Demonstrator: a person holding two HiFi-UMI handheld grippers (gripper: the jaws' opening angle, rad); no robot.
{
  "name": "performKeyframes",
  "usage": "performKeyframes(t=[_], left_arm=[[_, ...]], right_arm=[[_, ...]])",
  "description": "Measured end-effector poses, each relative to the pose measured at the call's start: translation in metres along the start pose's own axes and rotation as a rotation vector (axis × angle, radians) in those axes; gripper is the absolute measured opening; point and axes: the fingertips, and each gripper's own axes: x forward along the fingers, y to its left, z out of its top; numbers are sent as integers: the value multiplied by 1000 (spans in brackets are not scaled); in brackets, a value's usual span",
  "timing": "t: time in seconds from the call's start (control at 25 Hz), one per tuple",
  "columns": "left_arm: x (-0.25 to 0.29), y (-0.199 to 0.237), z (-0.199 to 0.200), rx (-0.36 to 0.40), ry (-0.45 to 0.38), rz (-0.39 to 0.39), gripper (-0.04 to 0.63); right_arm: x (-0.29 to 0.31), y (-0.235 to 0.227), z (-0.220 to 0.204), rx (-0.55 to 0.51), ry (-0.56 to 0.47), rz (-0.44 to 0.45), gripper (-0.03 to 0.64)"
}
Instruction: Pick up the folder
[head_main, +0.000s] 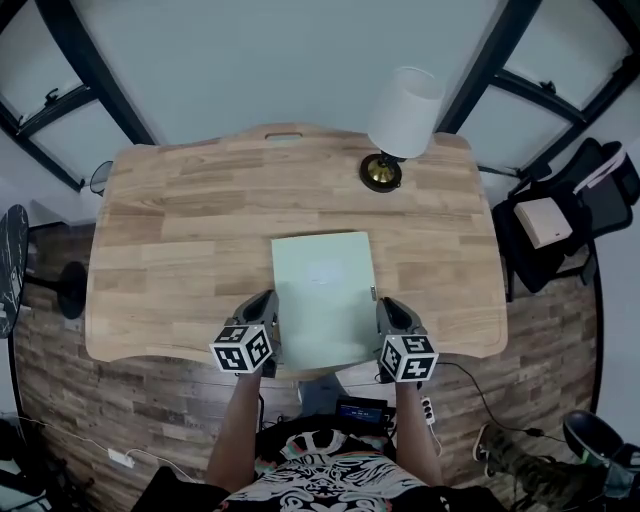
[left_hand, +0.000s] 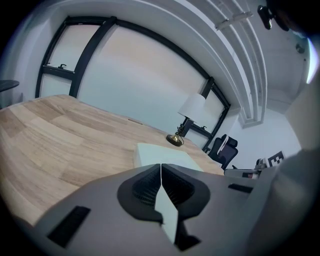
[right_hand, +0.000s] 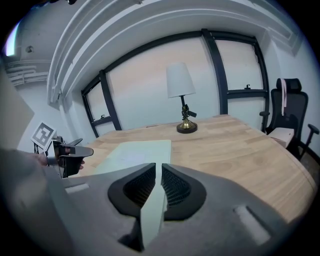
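1. The folder (head_main: 322, 290) is pale green and flat. It occupies the desk's (head_main: 180, 250) middle strip. Its near short end is at the front edge, and its far end points toward the back edge.
2. The folder's long axis runs front to back, from you toward the lamp (head_main: 400, 120).
3. The left gripper (left_hand: 160, 167) is on the folder's left long side, in the near half. Its jaws are closed, with the folder's thin edge pinched between the pads.
4. The right gripper (right_hand: 158, 169) is on the right long side, level with the left one. Its jaws are also clamped on the folder's edge. A sliver of gap shows at the tips.
5. The sheet extends forward from both sets of jaws. Neither hand is nearer: the two grips mirror each other across the long axis.
6. Judgement: the grasp is made and the lift remains. Raise both hands together and keep them level, or the folder may twist, or slip from the looser right-hand pinch.
7. No container shows on the desk. The lamp stands near the back edge, right of centre and well apart from the folder.
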Motion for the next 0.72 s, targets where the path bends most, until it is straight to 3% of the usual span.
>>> performKeyframes(t=[0.28, 0.4, 0.56, 0.72], left_arm=[[11, 7, -8, 10, 40, -4, 13], [18, 10, -9, -35, 59, -18, 129], [29, 13, -16, -85, 100, -48, 200], [39, 14, -25, -142, 150, -76, 265]], right_arm=[[21, -5, -17, 74, 83, 46, 96], [29, -5, -23, 101, 120, 67, 142], [40, -2, -30, 141, 165, 106, 215], [51, -2, -32, 167, 195, 130, 245]])
